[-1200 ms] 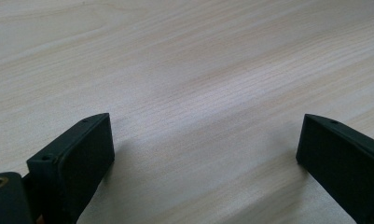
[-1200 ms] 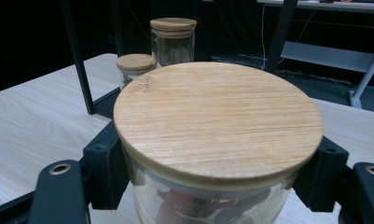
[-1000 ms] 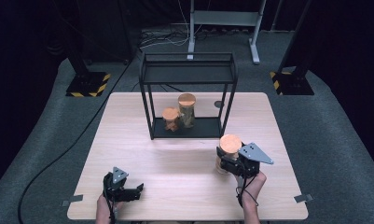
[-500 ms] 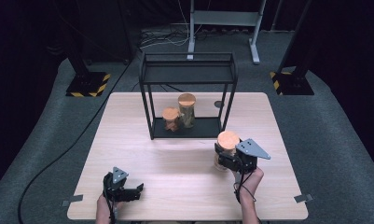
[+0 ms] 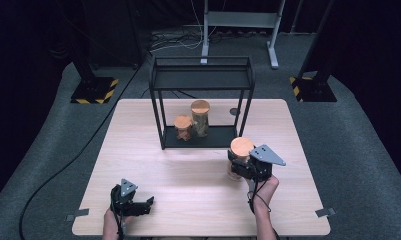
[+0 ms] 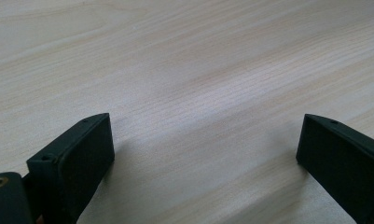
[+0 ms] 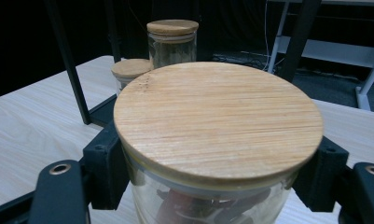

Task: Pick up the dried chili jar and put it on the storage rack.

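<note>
A glass jar with a round wooden lid [image 5: 241, 147] [image 7: 217, 116] is clamped between the jaws of my right gripper [image 5: 240, 166] [image 7: 215, 172], held just in front of the black shelf frame's right front leg. Two more lidded jars stand on the frame's bottom shelf: a short one [image 5: 183, 127] [image 7: 130, 70] and a taller one [image 5: 200, 117] [image 7: 171, 39]. My left gripper [image 5: 147, 202] [image 6: 205, 154] rests low over the bare wooden table near its front left, jaws wide apart with nothing between them.
The black metal shelf frame [image 5: 203, 86] stands at the back middle of the wooden table [image 5: 188, 185]. A small dark round mark [image 5: 233, 111] lies on the table behind the frame. Stand bases with yellow-black tape [image 5: 94, 90] sit on the floor beyond.
My right gripper has carried the jar a little to the left and forward, toward the shelf frame. The left gripper has stayed put.
</note>
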Demonstrator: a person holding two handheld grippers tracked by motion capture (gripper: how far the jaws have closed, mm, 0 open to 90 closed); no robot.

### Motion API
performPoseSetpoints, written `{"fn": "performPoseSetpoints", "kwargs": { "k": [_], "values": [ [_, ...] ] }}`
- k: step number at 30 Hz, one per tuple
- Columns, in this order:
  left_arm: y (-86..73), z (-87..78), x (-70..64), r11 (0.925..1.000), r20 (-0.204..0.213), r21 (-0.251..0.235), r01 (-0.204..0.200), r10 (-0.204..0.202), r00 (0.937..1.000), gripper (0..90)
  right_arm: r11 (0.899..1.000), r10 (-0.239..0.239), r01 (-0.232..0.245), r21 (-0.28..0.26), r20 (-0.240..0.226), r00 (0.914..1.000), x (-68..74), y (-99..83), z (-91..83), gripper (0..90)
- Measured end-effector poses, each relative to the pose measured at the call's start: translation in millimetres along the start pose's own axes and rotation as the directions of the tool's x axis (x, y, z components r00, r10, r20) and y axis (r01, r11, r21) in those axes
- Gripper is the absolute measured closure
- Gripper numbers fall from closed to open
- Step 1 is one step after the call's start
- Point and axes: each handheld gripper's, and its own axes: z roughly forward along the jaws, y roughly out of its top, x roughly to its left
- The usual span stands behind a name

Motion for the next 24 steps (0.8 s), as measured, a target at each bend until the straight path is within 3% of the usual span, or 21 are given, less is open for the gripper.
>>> {"fn": "performPoseSetpoints", "kwargs": {
  "k": [24],
  "values": [
    [0.0, 0.0, 0.1, 1.0000, 0.000, 0.001, -0.001, 0.001, 1.0000, 3.3, 1.000, 0.004, -0.004, 0.004, -0.006, 1.0000, -0.3, 7.3, 16.5, 24.6]
  ]
}}
